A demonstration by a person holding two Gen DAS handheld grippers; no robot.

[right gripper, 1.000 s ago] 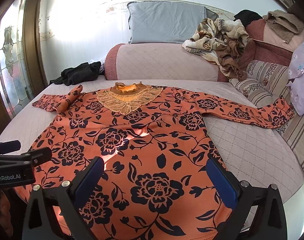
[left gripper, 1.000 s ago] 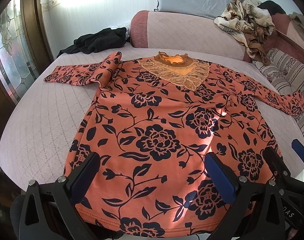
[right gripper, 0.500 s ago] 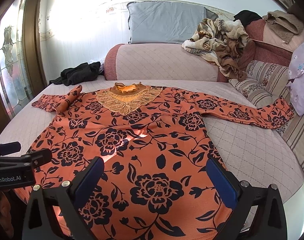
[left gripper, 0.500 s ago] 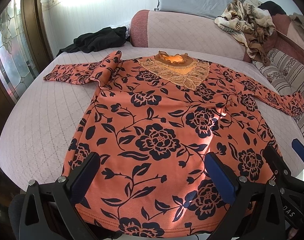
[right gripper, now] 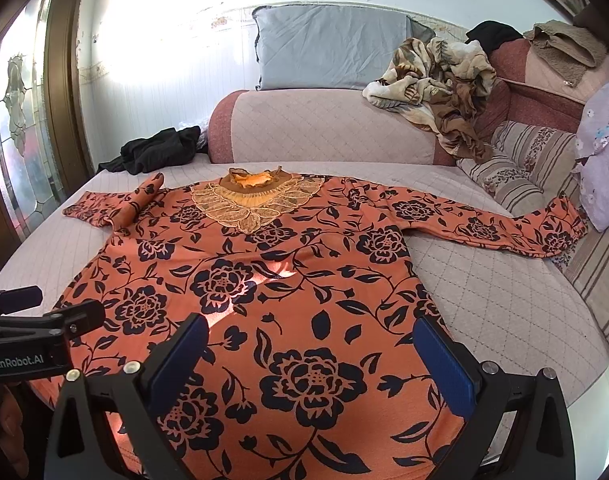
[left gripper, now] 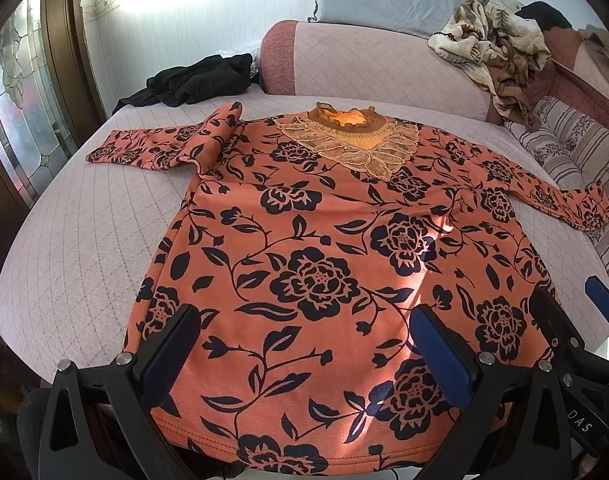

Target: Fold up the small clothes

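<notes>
1. I see the orange flowered top [left gripper: 304, 248] lying flat and face up on the pink quilted bed [left gripper: 76, 248]. Its lace collar [left gripper: 348, 144] points to 12 o'clock and its bottom hem is at 6 o'clock, right under my claws.
2. My left claw [left gripper: 304, 344] is wide open and holds nothing. It hangs over the hem, near the top's left side.
3. My right claw [right gripper: 312, 356] is wide open too, with nothing in it. It hangs over the hem, near the top's right side.
4. The top's long line runs from 6 to 12 o'clock, straight away from both claws.
5. The left sleeve [left gripper: 164, 148] is at 10 o'clock and bunched up near the shoulder. My left claw is nearer to it.
6. The right sleeve [right gripper: 492, 228] lies out straight toward 2 o'clock. My right claw is nearer to that one.
7. I think no fold is made yet. Each sleeve is well away from its claw, so I would have to reach far forward.
</notes>
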